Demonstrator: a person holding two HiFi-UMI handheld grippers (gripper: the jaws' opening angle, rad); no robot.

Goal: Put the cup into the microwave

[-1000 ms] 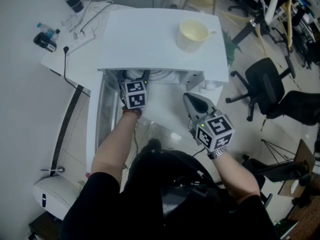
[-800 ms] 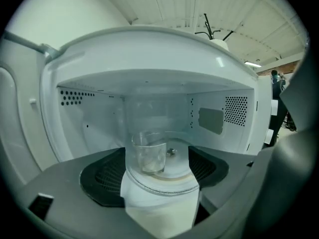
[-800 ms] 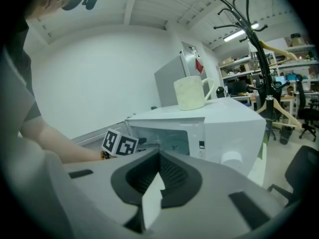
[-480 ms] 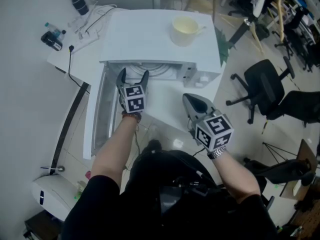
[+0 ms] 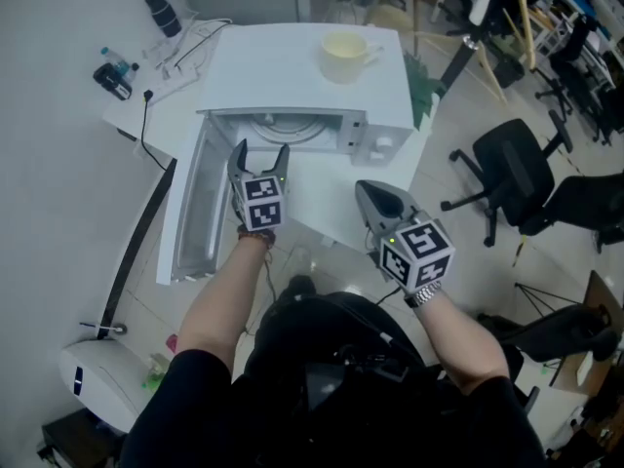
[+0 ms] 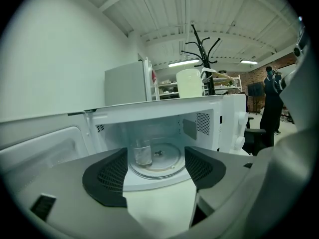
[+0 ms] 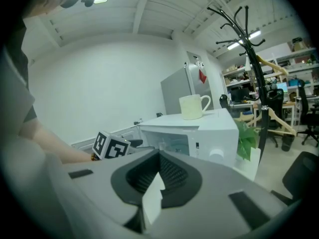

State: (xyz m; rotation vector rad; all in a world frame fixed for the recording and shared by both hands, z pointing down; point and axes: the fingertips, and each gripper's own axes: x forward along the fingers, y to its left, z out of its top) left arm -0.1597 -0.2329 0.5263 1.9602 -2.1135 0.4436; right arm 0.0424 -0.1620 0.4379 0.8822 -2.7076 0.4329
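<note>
Glass cup [image 6: 142, 152] sits inside microwave [image 5: 292, 66]. Left hand-held gripper [image 5: 261, 151] spread, empty, jaws just narrowing; right hand-held gripper [image 5: 367, 189] pressed together. Back out toward 6 o'clock, clearing door [image 5: 191, 213].

Cup [image 6: 142, 152] inside microwave [image 5: 283, 76], mug [image 5: 343, 55] on top

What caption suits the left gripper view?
Left tongs, open and empty but just closing slightly, face the microwave with a glass cup inside.

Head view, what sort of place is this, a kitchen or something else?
Probably an office or lab workspace rather than a home kitchen: black office chairs stand on the open floor, a coat stand rises in the background, and the microwave sits on a plain white table.
</note>
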